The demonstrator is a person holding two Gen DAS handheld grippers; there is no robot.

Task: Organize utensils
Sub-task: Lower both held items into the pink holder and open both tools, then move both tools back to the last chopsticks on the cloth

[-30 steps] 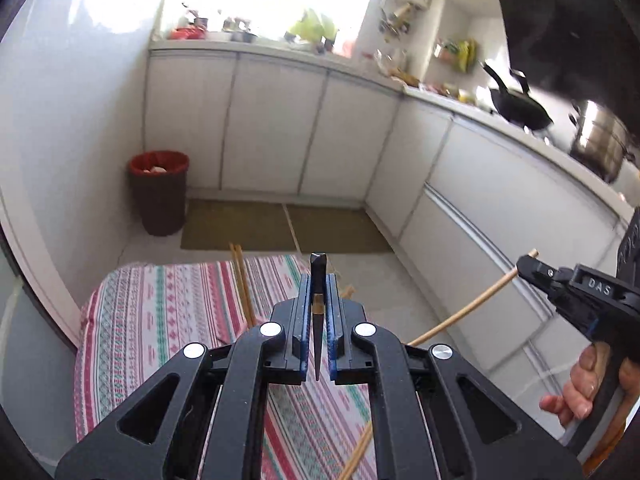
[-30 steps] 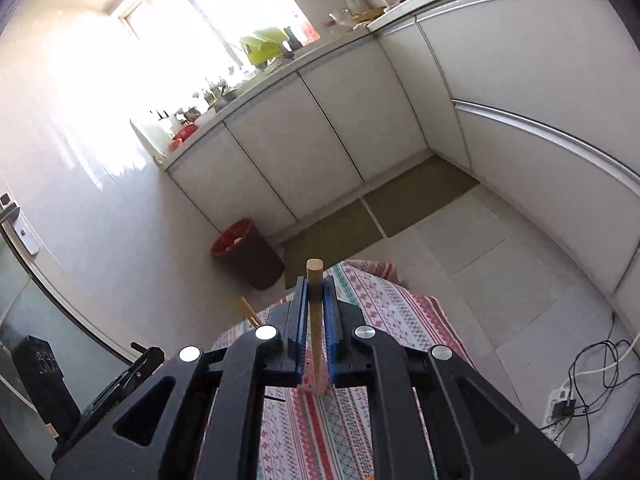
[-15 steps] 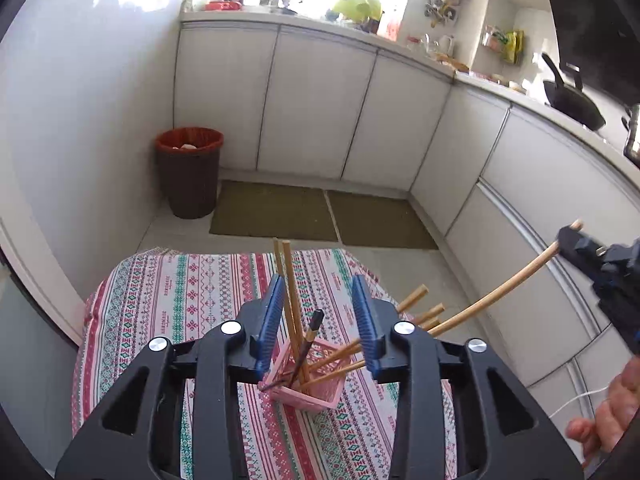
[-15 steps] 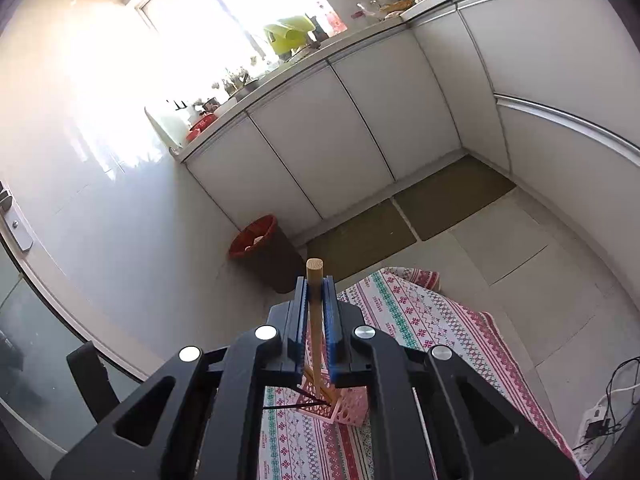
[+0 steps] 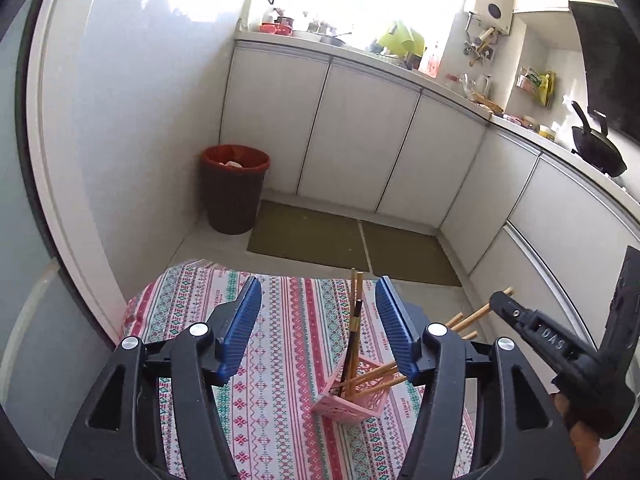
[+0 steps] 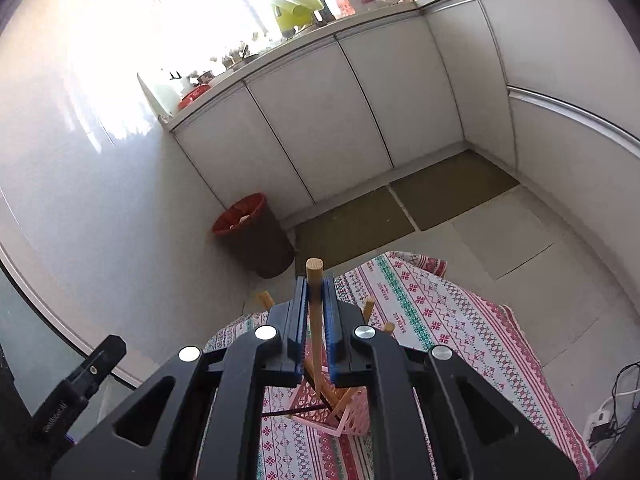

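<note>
Left claw [image 5: 318,322] wide apart, just been opening, nothing between pads; pink basket [image 5: 352,400] below. Right claw [image 6: 316,320] just easing apart, chopstick [image 6: 315,300] between.

Two hand-held black plastic grippers, the left gripper [image 5: 318,328] and right gripper [image 6: 316,320], carry ribbed blue pads on their fingers [image 5: 244,328], silver screws at the pivots, and white "DAS" lettering.
</note>
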